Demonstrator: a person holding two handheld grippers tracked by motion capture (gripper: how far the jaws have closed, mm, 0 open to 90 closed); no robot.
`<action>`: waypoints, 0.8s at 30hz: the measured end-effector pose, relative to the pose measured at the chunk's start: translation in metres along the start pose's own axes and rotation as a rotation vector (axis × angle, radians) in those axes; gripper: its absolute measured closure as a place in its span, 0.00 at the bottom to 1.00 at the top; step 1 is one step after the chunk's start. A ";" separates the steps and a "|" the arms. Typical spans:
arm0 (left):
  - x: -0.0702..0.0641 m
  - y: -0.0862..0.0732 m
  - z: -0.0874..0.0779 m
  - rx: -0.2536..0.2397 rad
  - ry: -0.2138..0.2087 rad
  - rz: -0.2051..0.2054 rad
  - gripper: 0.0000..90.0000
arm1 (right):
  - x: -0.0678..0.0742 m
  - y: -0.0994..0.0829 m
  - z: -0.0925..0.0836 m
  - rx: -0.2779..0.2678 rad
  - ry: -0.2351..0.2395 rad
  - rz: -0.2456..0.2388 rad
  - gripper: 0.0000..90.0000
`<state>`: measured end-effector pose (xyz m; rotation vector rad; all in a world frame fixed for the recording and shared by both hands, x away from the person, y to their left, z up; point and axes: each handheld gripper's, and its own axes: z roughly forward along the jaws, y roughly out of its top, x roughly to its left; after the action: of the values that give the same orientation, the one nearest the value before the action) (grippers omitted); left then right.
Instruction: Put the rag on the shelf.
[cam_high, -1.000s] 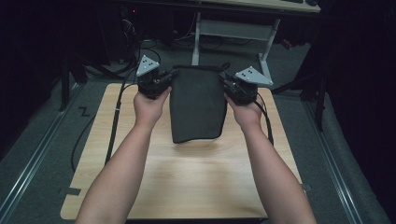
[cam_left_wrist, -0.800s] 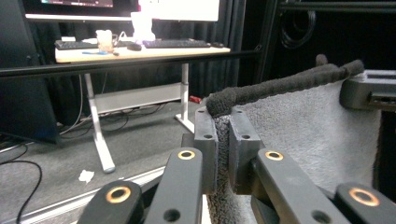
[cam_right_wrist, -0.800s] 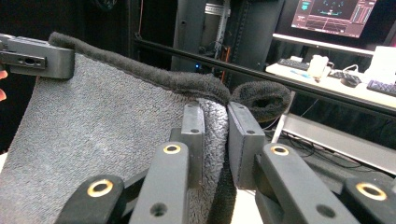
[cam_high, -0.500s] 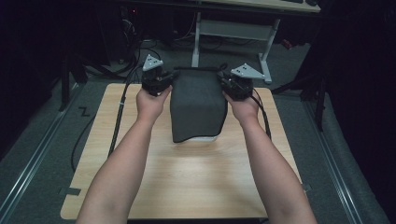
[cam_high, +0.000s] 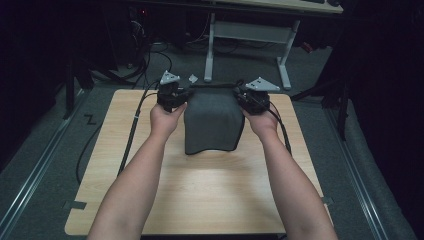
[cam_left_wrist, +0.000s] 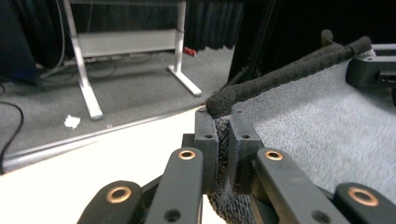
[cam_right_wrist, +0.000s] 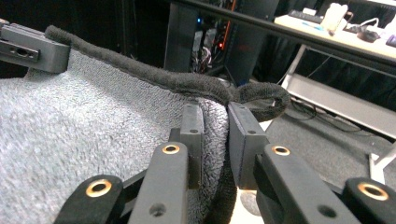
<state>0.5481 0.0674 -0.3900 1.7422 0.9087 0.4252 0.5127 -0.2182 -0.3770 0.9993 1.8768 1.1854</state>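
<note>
A dark grey towel (cam_high: 212, 120) is stretched between my two grippers over the far half of the wooden table (cam_high: 200, 195), its near part draped on the board. My left gripper (cam_high: 181, 95) is shut on the towel's far left corner; in the left gripper view the terry cloth (cam_left_wrist: 327, 121) is pinched between the jaws (cam_left_wrist: 223, 135), hem rolled above them. My right gripper (cam_high: 241, 95) is shut on the far right corner; the right gripper view has the towel (cam_right_wrist: 84, 130) clamped between its jaws (cam_right_wrist: 215, 140). The other gripper (cam_right_wrist: 28, 46) holds the hem farther off.
Black cables (cam_high: 134, 125) trail from the grippers across the table's left and right sides. Beyond the far edge stands a white desk frame (cam_high: 247, 35) on grey carpet. Metal rails (cam_high: 30, 175) run along both sides of the table.
Both hands have carried the towel away from me and downward; more of the cloth now lies on the table. Both grips are unchanged.
</note>
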 end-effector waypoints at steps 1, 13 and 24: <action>0.000 -0.002 0.001 0.005 -0.002 -0.006 0.94 | 0.000 -0.002 0.001 0.006 0.001 -0.001 0.87; 0.002 -0.025 0.003 0.048 -0.019 -0.035 0.94 | 0.003 -0.016 0.007 0.050 0.010 0.021 0.87; 0.005 -0.043 0.003 0.065 -0.050 -0.063 0.94 | 0.003 -0.025 0.007 0.063 0.041 0.052 0.87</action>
<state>0.5376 0.0751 -0.4310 1.7706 0.9482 0.3118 0.5116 -0.2201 -0.4035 1.0716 1.9408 1.1918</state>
